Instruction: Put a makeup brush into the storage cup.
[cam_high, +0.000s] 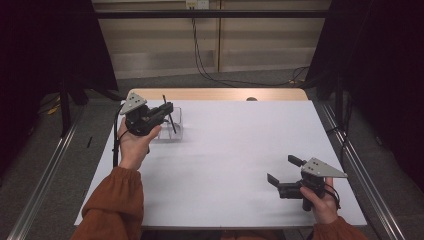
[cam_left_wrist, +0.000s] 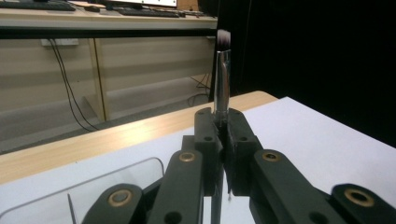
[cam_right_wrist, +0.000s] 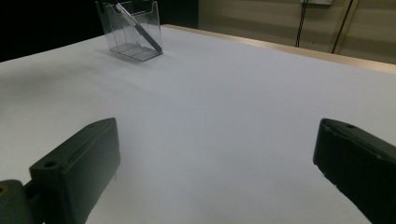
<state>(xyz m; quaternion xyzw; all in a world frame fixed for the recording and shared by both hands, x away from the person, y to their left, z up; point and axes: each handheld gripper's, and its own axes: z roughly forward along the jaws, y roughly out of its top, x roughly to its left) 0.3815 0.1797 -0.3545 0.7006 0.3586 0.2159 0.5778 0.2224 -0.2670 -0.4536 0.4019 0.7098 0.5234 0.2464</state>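
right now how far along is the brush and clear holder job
Judging from the layout: one thin dark item already leans inside the clear holder, so that part looks done. In hand: the left gripper has its jaws shut on a makeup brush, bristles up, over the holder. Left: seating that brush in the holder. The right gripper waits open above the white table.

A white rectangular counter with a pale wooden strip along its far edge stands on a grey floor. Silver metal rails run along the floor on both sides. Beyond it, a beige panelled wall has black cables hanging down it. Black curtains close off both sides. In the left gripper view, a long light wooden desk carrying dark keyboards stands farther back.
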